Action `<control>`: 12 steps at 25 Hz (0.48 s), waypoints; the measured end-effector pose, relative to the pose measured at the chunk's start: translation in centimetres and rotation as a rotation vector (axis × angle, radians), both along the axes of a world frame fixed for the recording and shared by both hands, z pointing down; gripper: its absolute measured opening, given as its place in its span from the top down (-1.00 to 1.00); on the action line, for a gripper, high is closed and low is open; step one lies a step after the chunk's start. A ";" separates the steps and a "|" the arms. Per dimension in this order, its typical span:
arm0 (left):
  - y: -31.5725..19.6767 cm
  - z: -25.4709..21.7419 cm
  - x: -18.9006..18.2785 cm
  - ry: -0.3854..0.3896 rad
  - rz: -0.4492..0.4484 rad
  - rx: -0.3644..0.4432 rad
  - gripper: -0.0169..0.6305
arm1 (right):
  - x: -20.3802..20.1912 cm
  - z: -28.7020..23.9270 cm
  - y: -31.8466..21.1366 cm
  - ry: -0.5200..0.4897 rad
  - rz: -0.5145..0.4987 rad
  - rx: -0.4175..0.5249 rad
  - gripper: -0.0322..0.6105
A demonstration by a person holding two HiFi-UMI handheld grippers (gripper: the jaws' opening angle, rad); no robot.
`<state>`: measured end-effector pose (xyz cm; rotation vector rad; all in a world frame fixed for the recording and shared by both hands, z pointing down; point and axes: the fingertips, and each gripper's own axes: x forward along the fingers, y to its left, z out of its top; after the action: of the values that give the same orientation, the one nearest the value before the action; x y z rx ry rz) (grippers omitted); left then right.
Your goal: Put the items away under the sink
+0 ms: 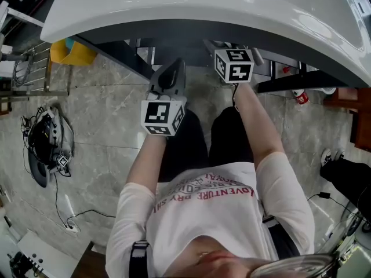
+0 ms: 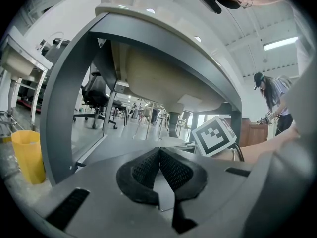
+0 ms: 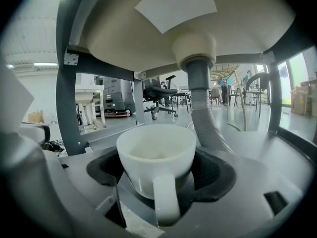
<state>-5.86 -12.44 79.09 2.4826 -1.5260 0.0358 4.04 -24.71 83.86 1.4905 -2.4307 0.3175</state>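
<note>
Reaches forward and down with both forearms, side by side. Holds the left gripper (image 1: 170, 74) nearer the body, with its jaws pressed together on nothing. Holds the right gripper (image 3: 158, 168) further ahead, clamped on the sides of a white cup (image 3: 156, 152), handle facing back.

Bright overhead light, glare on the sink (image 1: 174, 4); gripper views fisheye-warped, dark-cornered.
</note>
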 end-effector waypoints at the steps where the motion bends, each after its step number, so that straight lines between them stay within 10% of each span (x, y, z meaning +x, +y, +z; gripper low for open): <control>1: 0.0 0.0 0.0 0.002 -0.001 -0.001 0.88 | 0.0 0.1 0.0 0.017 0.009 0.007 -0.32; 12: -0.2 0.3 -0.3 0.003 -0.013 -0.016 0.88 | 0.6 0.1 0.0 0.033 0.075 0.040 -0.38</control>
<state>-6.11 -12.67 79.36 2.4592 -1.5343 0.0415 4.64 -24.69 83.96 1.5940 -2.3730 0.2593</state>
